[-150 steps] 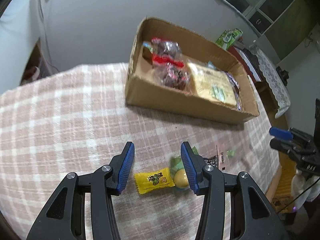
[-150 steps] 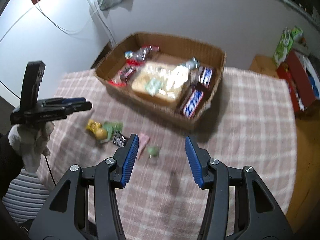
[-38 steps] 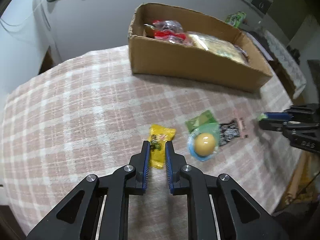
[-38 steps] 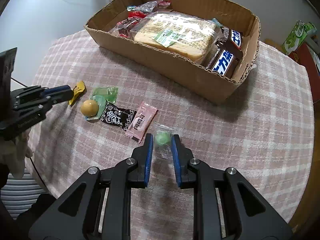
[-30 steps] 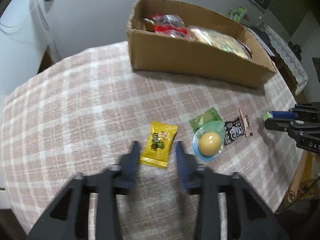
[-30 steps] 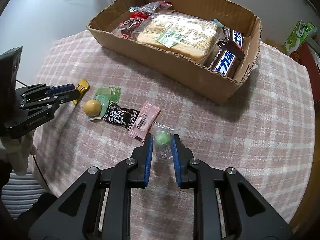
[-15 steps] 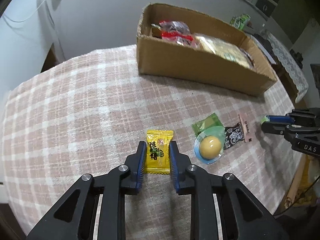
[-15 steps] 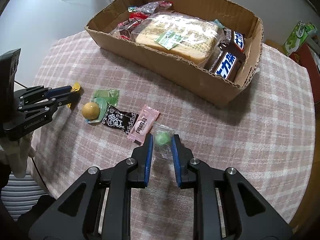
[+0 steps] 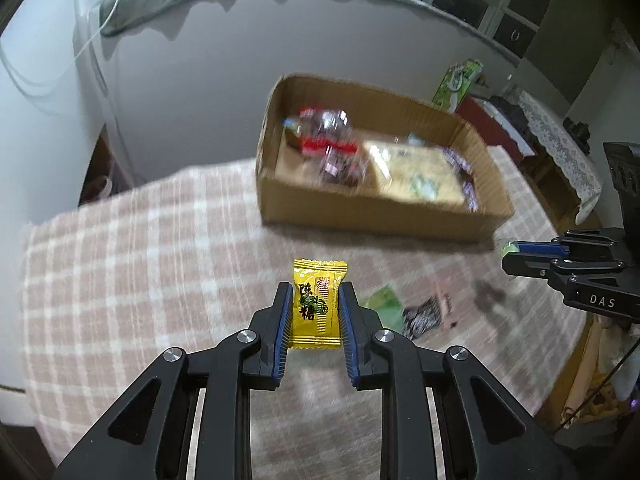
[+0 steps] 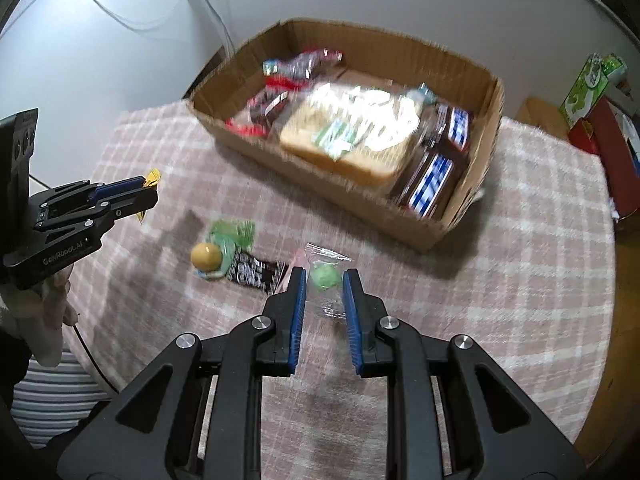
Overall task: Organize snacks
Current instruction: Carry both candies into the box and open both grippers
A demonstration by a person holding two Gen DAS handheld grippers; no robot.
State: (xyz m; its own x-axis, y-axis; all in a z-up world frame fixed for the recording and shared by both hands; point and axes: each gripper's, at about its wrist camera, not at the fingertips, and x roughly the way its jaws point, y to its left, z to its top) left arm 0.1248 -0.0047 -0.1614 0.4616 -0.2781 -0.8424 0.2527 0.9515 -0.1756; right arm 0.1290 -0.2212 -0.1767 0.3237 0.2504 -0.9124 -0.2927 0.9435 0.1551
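My left gripper [image 9: 312, 300] is shut on a yellow candy packet [image 9: 317, 304] and holds it above the checked tablecloth [image 9: 132, 264]. My right gripper [image 10: 323, 282] is shut on a green candy in a clear wrapper [image 10: 327, 280], also lifted off the cloth. A cardboard box [image 9: 360, 212] with bread, chocolate bars and red packets stands at the back of the table; it also shows in the right wrist view [image 10: 472, 184]. The left gripper shows in the right wrist view [image 10: 132, 194] at the left. The right gripper shows in the left wrist view [image 9: 520, 250] at the right.
On the cloth lie a yellow ball in a green wrapper [image 10: 208, 258], a green packet [image 10: 236, 232], a black packet [image 10: 256, 274] and a pink packet [image 10: 298, 258]. A green carton [image 10: 588, 80] and a red box [image 10: 604, 152] stand beyond the table's right side.
Both grippers have risen from the table with their candies. The left closed on the yellow packet about half a second ago, after missing it and reopening. The views are blurred by motion toward the box.
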